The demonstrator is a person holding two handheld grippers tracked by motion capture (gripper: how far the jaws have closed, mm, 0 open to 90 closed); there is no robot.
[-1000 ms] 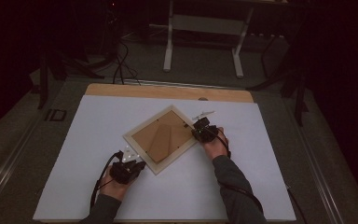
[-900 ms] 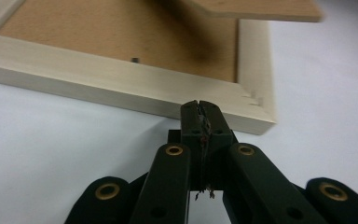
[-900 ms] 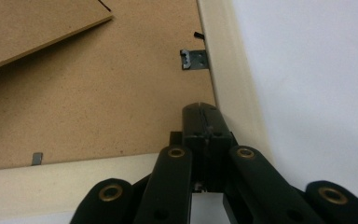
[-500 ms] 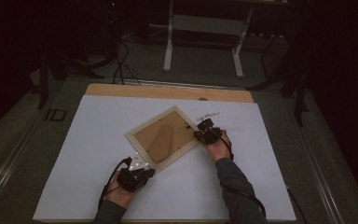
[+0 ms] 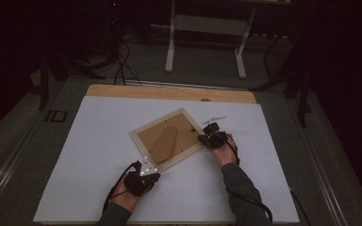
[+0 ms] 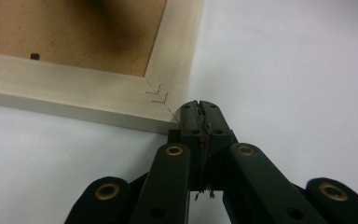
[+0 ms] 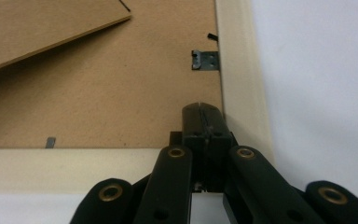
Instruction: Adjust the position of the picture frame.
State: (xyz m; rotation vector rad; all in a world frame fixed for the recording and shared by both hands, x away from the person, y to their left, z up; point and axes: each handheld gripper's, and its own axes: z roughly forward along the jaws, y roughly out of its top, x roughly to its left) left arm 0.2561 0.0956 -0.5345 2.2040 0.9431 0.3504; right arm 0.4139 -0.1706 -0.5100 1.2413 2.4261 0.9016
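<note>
A pale wooden picture frame (image 5: 184,132) lies face down and turned cornerwise on the white table cover (image 5: 94,141); its brown backing board and folded stand flap (image 5: 164,143) face up. My left gripper (image 5: 146,173) sits at the frame's near corner. In the left gripper view its jaws (image 6: 199,108) are shut, with the tips against that scratched corner (image 6: 168,100). My right gripper (image 5: 204,138) rests at the frame's right corner. Its shut jaws (image 7: 200,111) lie on the backing board (image 7: 98,93), just inside the rim, below a metal hanger clip (image 7: 205,59).
The white cover ends at a strip of bare wood (image 5: 169,92) along the table's far edge. Beyond it stand the legs of another table (image 5: 171,42), with cables (image 5: 120,66) on the dark floor. White surface spreads to the left and right of the frame.
My left hand has slid to the right and a little nearer, bringing its gripper to the frame's near corner. The right gripper has stayed at the right corner.
</note>
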